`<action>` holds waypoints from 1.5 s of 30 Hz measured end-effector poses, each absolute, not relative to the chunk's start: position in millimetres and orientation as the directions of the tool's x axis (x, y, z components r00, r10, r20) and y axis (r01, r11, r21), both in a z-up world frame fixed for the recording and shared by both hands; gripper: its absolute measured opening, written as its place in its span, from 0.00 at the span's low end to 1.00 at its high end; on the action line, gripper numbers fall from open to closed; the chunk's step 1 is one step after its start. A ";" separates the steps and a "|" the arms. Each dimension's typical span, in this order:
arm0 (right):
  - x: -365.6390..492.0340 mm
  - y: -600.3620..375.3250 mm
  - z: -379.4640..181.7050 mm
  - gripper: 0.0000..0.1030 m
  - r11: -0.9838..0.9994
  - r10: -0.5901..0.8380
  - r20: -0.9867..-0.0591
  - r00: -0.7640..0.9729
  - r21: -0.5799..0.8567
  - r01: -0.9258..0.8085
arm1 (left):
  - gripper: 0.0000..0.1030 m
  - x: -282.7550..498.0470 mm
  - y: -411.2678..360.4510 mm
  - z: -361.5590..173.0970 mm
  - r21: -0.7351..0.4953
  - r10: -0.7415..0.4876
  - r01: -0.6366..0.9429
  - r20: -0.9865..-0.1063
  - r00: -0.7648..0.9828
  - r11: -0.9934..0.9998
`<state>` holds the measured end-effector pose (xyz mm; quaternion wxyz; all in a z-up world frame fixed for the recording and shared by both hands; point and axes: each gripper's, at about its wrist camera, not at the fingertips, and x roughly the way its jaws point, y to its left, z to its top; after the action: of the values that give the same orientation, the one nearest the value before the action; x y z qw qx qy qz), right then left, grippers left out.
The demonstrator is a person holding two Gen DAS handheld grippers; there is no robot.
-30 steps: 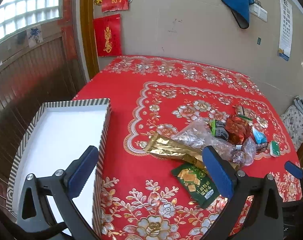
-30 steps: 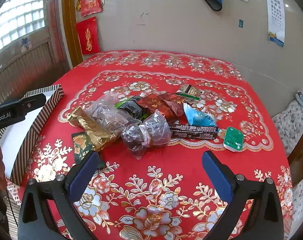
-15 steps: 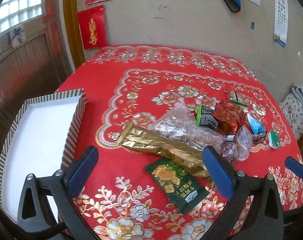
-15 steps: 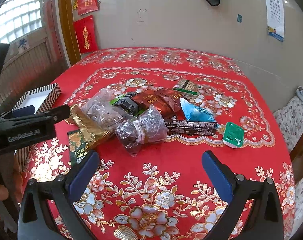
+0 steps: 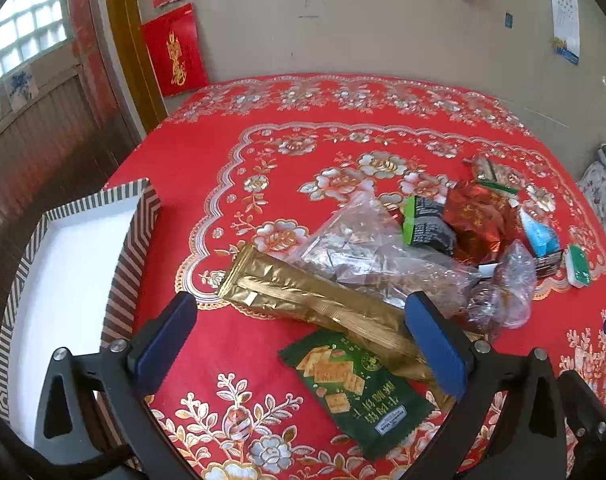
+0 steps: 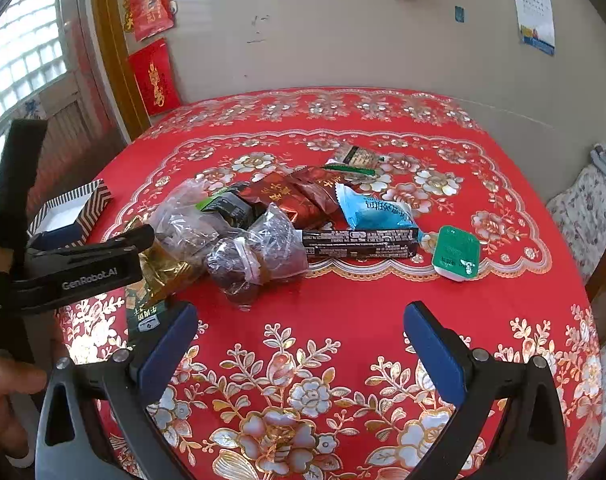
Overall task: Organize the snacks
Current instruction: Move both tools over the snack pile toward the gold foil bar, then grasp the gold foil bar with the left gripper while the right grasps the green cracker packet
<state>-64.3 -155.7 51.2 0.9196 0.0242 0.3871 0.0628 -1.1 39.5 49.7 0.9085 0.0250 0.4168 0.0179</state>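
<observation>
A heap of snacks lies on the red flowered tablecloth (image 5: 223, 168). In the left wrist view my left gripper (image 5: 303, 334) is open, hovering over a long gold packet (image 5: 303, 300) and a dark green cracker packet (image 5: 351, 384). Beyond them lie a clear plastic bag (image 5: 367, 248), a red foil pack (image 5: 479, 216) and a blue packet (image 5: 541, 236). My right gripper (image 6: 299, 340) is open above bare cloth, short of a knotted clear bag (image 6: 259, 256), a black bar (image 6: 359, 242) and a green jelly cup (image 6: 455, 252).
A striped box (image 5: 135, 236) with a white inside sits at the table's left edge. The left gripper's body (image 6: 75, 268) and a hand (image 6: 3, 380) show at the left of the right wrist view. A beige wall stands behind the table, a chair at far right.
The left gripper has swung right, away from over the striped box and closer to the gold and green packets. The right gripper edged slightly forward toward the pile.
</observation>
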 end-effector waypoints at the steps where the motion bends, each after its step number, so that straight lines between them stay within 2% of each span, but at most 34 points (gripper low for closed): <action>1: -63.8 -156.5 50.5 1.00 0.991 0.137 -0.710 0.690 0.097 -0.097 | 1.00 0.2 40.2 48.2 0.053 0.048 -0.011 -0.760 0.648 0.999; 19: -61.1 -156.9 46.2 1.00 0.990 0.143 -0.720 0.679 0.098 -0.105 | 1.00 9.9 32.7 44.8 0.053 0.043 -0.003 -0.771 0.635 0.999; 24: -62.6 -156.3 45.9 1.00 0.990 0.138 -0.720 0.680 0.090 -0.106 | 1.00 13.6 33.9 41.6 0.091 0.069 0.004 -0.777 0.626 0.996; 31: -64.1 -157.6 47.5 1.00 0.988 0.151 -0.716 0.681 0.104 -0.110 | 1.00 0.8 51.8 38.5 0.206 0.144 0.035 -0.784 0.604 0.978; 35: -65.8 -153.5 49.2 1.00 0.984 0.177 -0.715 0.677 0.118 -0.132 | 1.00 -13.3 80.6 46.6 0.174 0.134 0.008 -0.787 0.602 0.985; 41: -67.0 -136.3 48.2 1.00 0.978 0.196 -0.720 0.665 0.092 -0.189 | 1.00 -8.8 84.7 55.8 0.048 0.036 0.005 -0.804 0.594 0.999; 45: -69.9 -130.7 49.3 1.00 0.971 0.213 -0.715 0.666 0.081 -0.224 | 1.00 0.4 70.9 48.0 0.064 0.039 0.022 -0.814 0.580 0.998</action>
<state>-69.9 -130.7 49.3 0.9127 -0.0070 0.3907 0.1199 0.4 70.9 48.0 0.8881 0.0334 0.4583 0.0049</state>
